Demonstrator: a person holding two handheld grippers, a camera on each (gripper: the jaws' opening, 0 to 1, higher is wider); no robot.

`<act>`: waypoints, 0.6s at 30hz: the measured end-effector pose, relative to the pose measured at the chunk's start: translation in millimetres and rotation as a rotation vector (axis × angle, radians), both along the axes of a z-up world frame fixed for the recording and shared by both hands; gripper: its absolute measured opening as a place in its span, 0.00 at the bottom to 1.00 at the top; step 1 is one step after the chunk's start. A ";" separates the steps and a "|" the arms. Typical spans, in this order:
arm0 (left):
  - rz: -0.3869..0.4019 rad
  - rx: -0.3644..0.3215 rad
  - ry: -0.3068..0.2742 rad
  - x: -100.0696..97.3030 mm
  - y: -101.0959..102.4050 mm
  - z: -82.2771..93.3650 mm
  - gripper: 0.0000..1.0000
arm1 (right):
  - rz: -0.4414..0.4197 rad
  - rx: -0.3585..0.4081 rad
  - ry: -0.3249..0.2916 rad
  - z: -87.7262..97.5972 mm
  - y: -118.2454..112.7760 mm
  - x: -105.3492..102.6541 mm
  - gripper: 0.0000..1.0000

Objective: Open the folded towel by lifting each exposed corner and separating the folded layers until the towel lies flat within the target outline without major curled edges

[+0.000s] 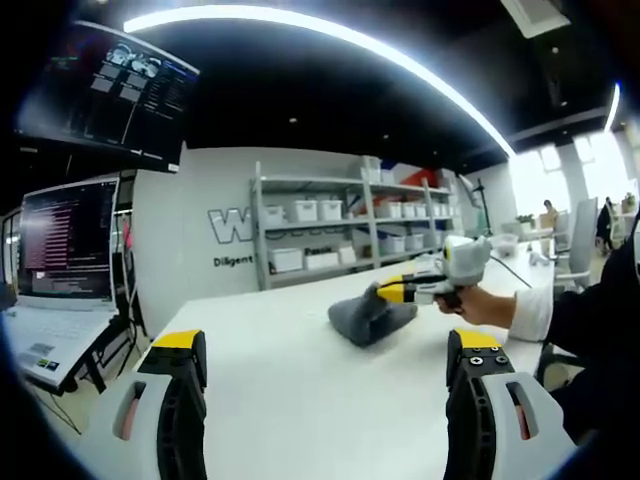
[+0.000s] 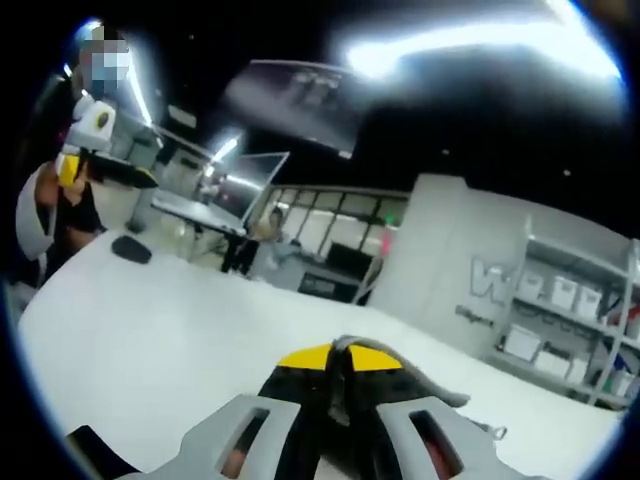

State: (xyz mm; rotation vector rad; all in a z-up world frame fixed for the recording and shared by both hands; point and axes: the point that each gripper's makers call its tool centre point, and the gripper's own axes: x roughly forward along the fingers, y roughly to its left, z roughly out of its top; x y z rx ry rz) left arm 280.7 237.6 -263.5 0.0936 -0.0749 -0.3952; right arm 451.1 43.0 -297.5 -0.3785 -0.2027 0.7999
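Observation:
A grey towel [image 1: 365, 318] lies bunched on the white table [image 1: 290, 410], partly raised at one side. In the left gripper view my right gripper [image 1: 387, 292], held by a hand, comes in from the right and is shut on the towel's upper edge. My left gripper [image 1: 328, 345] stands open near the table's front, well short of the towel, with nothing between its jaws. In the right gripper view the right gripper [image 2: 335, 362] has its yellow tips pressed together on a fold of the towel [image 2: 418, 377], which trails off to the right. The left gripper [image 2: 90, 128] shows far off, held by a person.
An open laptop [image 1: 65, 245] sits off the table's left edge under a hanging monitor [image 1: 110, 90]. Shelves with white bins [image 1: 340, 230] line the back wall. A small dark object [image 2: 130, 249] lies on the table's far part. Chairs and desks stand at the right.

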 end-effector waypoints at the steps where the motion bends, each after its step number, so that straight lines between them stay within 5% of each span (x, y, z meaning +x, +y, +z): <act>1: 0.001 -0.001 0.000 -0.1 0.4 0.1 0.98 | 0.002 -0.004 -0.002 -0.5 2.5 -0.6 0.00; 18: 0.008 -0.005 -0.006 -1.1 5.7 2.7 0.98 | 0.067 -0.079 -0.006 -14.7 40.4 -15.8 0.00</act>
